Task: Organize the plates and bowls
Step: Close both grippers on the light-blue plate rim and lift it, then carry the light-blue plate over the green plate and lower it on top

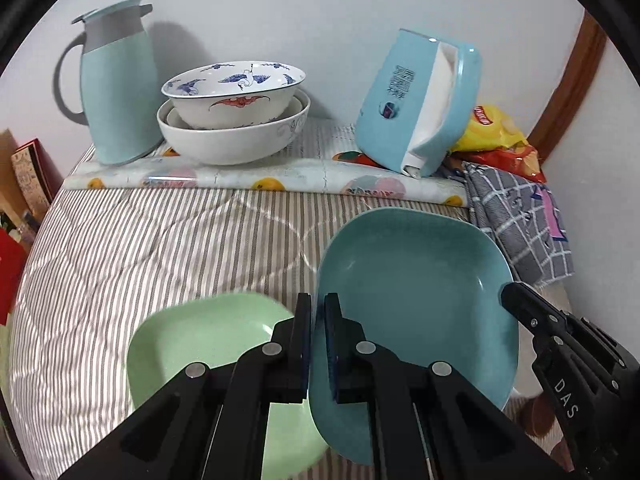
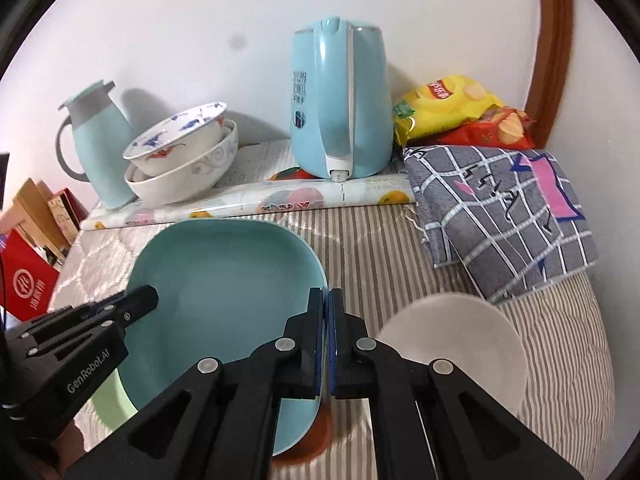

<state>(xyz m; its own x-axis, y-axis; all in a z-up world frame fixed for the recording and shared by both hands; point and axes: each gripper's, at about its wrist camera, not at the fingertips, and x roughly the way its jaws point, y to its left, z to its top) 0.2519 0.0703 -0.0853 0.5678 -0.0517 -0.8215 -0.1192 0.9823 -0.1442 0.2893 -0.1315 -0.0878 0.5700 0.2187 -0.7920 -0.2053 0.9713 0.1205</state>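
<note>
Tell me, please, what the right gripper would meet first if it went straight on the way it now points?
Probably the striped cloth just past the teal plate it grips by the rim; beyond that lies the blue kettle, though depth is hard to judge.

Left tool [image 1: 318, 344] and right tool [image 2: 326, 344], angled downward, apparently both clamped shut.

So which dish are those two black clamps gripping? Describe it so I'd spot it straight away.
Start at the striped bedcover in front of the raised flowery mat with the kettle and stacked bowls. Held above that cover is the teal plate, pinched at one rim by the left gripper and at the other by the right gripper. It is squarish and deeper blue-green than the pale green plate beside it.
</note>
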